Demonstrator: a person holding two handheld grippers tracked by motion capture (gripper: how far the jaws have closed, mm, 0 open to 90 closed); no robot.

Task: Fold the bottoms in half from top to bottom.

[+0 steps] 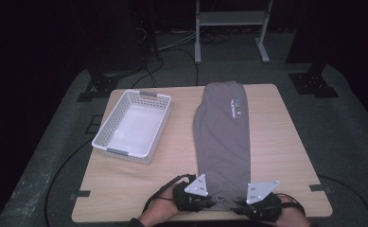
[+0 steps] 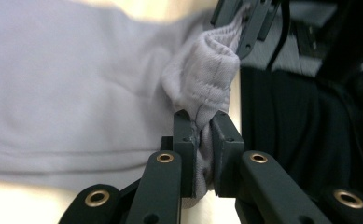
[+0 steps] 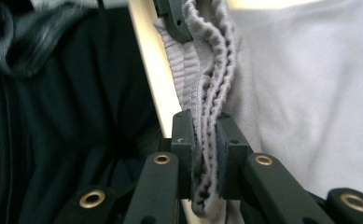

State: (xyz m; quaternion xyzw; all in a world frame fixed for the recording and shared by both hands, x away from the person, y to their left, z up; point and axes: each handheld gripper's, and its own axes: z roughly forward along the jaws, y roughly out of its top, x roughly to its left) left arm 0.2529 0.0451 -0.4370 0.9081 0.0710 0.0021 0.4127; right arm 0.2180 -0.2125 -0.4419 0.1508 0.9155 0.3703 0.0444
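While both your grippers, left gripper point(image 1: 209, 201) and right gripper point(image 1: 240, 204), clamp the near waistband point(image 2: 207, 70) of the grey trousers point(image 1: 222, 137), lift evenly and fold toward the far end.

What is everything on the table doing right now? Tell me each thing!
grey trousers: folded lengthwise, lying flat on the table, near hem pinched at both corners.
left gripper: shut on the ribbed hem.
right gripper: shut on the ribbed hem.
white basket: upright, empty, apart from the trousers.
table: holds the basket and the trousers.
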